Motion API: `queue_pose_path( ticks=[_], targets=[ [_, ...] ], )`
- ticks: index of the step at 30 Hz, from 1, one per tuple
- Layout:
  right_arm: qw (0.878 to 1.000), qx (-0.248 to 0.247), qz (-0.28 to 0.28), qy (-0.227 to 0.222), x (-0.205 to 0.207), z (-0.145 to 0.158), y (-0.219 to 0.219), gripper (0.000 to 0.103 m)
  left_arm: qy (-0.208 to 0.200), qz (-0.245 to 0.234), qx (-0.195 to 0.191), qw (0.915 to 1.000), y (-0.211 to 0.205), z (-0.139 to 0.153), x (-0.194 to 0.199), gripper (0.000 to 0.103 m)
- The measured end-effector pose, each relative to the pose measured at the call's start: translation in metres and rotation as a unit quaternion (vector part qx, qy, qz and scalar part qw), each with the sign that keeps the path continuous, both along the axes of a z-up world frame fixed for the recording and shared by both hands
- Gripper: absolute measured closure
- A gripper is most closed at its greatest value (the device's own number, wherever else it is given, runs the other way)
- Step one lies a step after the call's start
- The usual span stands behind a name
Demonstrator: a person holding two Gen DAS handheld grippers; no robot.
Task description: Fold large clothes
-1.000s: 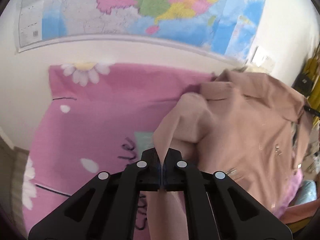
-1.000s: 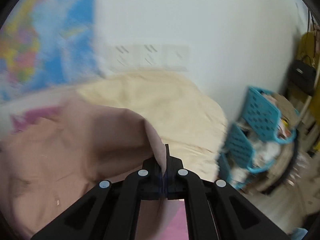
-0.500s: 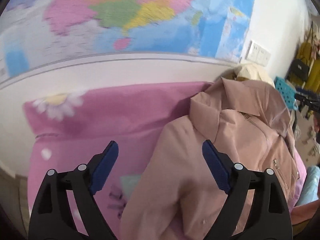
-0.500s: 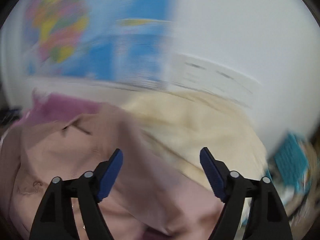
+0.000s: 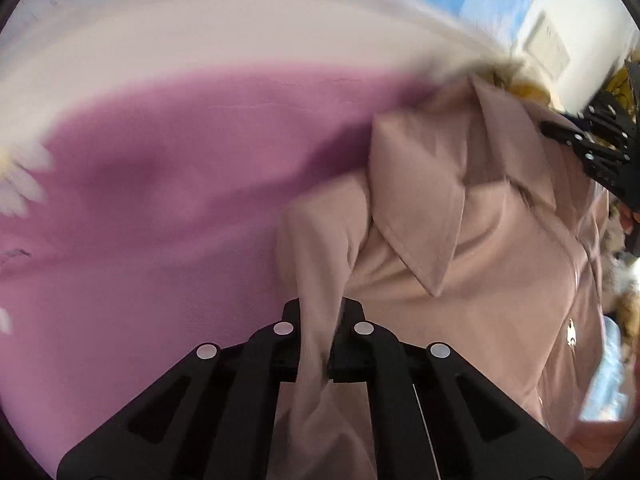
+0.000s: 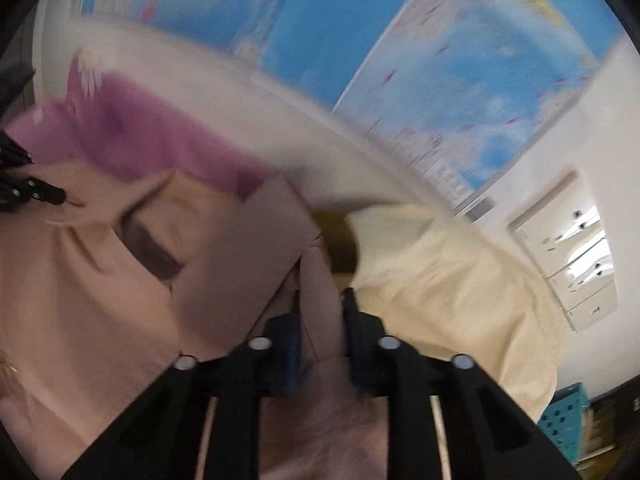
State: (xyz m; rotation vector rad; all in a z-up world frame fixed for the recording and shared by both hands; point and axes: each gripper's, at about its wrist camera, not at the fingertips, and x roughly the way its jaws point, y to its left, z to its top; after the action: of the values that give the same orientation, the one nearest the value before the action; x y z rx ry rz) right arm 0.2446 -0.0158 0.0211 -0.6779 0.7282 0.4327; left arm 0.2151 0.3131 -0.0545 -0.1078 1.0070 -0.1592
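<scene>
— What's the biggest thing you can see from where you stand?

— The map (image 6: 400,52) on the wall, all blues, blurred in both views. Below it, the pink sheet (image 5: 168,200) with white daisies spread over the bed.

— And the garment?

— The jacket (image 5: 460,264), a dusty pink one with a broad collar, lies on the right part of that sheet, collar toward the wall. Beside it, near the wall, sits a cream cloth (image 6: 448,280), heaped up and touching the jacket's edge.

— What are the claws doing?

— The left gripper (image 5: 318,340) has its jaws drawn in on a fold of the jacket's fabric at the shoulder side; the cloth fills the narrow gap between them. The right gripper (image 6: 320,332) is pinched the same way on a fold at the other side, next to the cream cloth.

— Anything smaller?

— White wall sockets (image 6: 572,252) to the right, and a teal basket (image 6: 564,416) low in the corner.
</scene>
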Motion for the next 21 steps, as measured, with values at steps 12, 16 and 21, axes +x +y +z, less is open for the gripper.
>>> queue_pose_path(
  ticks=[12, 16, 21],
  targets=[
    [0.988, 0.143, -0.059, -0.012, 0.037, 0.001, -0.034, 0.081, -0.091, 0.076, 0.099, 0.988, 0.005, 0.027, -0.031, 0.075],
    [0.988, 0.129, -0.08, -0.027, 0.034, -0.001, -0.034, 0.067, -0.04, 0.094, 0.087, 0.991, 0.011, -0.003, -0.022, 0.074],
    [0.983, 0.153, -0.061, -0.079, -0.018, 0.042, -0.068, 0.037, -0.102, 0.115, 0.074, 0.9854, 0.013, 0.035, -0.073, 0.033]
  ],
)
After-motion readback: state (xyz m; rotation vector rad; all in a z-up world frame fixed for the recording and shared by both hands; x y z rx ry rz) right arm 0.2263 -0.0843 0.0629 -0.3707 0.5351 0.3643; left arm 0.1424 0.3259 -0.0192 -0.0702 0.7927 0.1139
